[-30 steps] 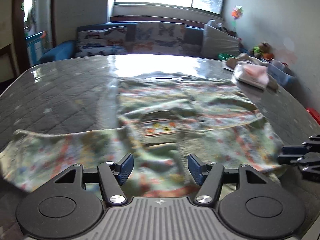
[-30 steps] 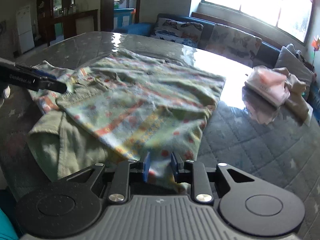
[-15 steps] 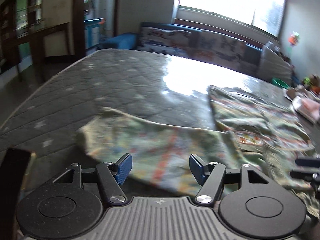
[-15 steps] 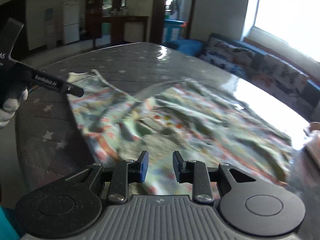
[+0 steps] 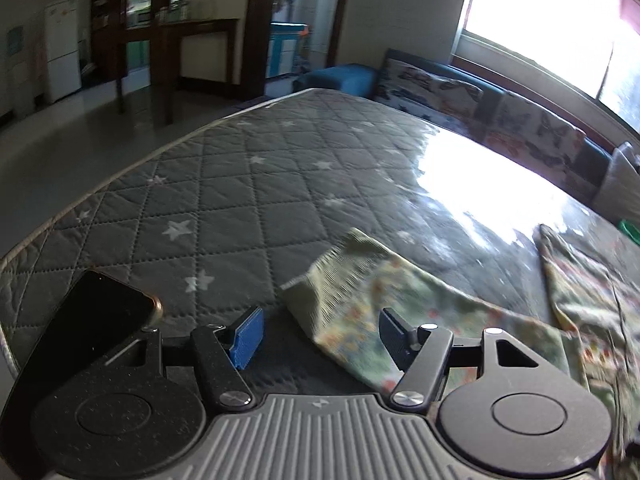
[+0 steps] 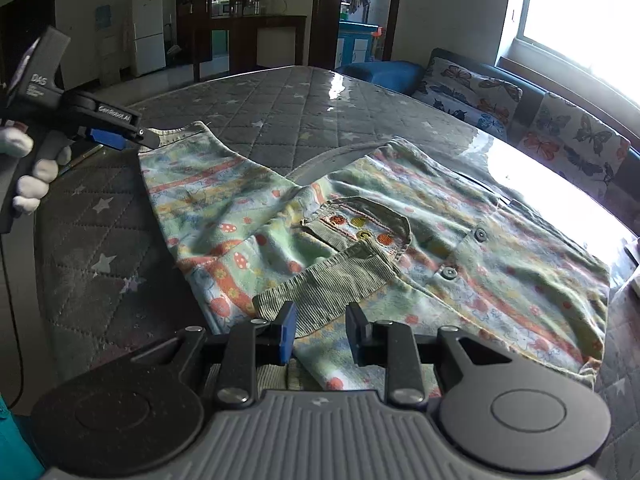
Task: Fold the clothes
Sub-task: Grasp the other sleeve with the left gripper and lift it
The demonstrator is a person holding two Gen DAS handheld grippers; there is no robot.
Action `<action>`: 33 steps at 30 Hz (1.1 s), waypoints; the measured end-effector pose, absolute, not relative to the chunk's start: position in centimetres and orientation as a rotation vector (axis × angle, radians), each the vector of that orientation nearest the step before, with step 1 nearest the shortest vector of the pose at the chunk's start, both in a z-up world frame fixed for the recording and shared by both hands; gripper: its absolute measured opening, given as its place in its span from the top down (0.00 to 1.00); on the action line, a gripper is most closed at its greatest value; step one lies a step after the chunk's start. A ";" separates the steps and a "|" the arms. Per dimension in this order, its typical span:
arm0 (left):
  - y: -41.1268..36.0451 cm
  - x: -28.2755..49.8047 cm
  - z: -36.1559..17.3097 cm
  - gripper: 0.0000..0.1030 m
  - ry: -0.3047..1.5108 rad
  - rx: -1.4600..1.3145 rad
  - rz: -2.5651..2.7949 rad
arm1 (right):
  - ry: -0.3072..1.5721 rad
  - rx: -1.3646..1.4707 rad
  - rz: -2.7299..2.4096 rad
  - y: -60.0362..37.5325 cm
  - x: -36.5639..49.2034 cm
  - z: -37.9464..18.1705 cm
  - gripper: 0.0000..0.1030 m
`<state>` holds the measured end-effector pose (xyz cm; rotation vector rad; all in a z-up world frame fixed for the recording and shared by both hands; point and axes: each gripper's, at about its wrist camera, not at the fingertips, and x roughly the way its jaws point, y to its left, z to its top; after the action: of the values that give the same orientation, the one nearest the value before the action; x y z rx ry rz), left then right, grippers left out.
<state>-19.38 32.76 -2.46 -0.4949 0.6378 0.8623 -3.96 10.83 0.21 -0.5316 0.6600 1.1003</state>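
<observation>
A green child's shirt (image 6: 400,240) with red and yellow print lies spread on the grey quilted mattress (image 6: 120,248), collar and buttons facing up. My right gripper (image 6: 322,334) hovers over the ribbed collar (image 6: 332,284), its jaws a little apart, and the cloth lies flat beneath them. One sleeve stretches out to the left. My left gripper (image 5: 320,336) stands open around that sleeve's cuff (image 5: 348,280), and its pads do not press the cloth. In the right wrist view the left gripper (image 6: 136,136) shows at the cuff (image 6: 180,133), held by a white-gloved hand (image 6: 34,168).
A dark phone (image 5: 96,320) lies on the mattress by the left gripper, close to the mattress edge (image 5: 60,224). A sofa with butterfly cushions (image 6: 560,132) runs along the far side under the window. Bare floor, a dark table (image 5: 192,40) and a white fridge (image 5: 60,48) lie beyond.
The left gripper has swung left from the shirt's body to the sleeve cuff, still open. The right gripper has moved along the shirt to the collar, with its jaws a little wider.
</observation>
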 end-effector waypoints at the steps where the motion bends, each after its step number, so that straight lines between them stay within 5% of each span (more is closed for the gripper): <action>1: 33.1 -19.3 -2.4 0.36 0.634 -0.503 0.870 | 0.660 -0.529 1.100 10.8 -4.0 0.2 0.74; 5: 33.8 -19.3 -2.5 0.40 0.622 -0.527 0.893 | 0.662 -0.518 1.096 10.6 -4.0 0.3 0.72; 10: 33.9 -19.7 -3.0 0.64 0.618 -0.544 0.907 | 0.659 -0.506 1.091 10.4 -4.0 0.4 0.69; 15: 34.3 -19.9 -3.0 0.65 0.595 -0.560 0.903 | 0.658 -0.504 1.092 10.4 -4.0 0.4 0.68; 20: 34.4 -19.7 -2.9 0.86 0.586 -0.551 0.884 | 0.648 -0.493 1.087 10.1 -4.1 0.6 0.68; 33: 28.7 -17.3 3.6 0.89 0.467 -0.570 0.597 | 0.623 -0.413 1.029 7.2 -3.2 1.7 0.68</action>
<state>-17.30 28.68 3.56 -0.5696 0.4669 0.5973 -3.15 7.24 1.66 -0.4126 0.6230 1.0292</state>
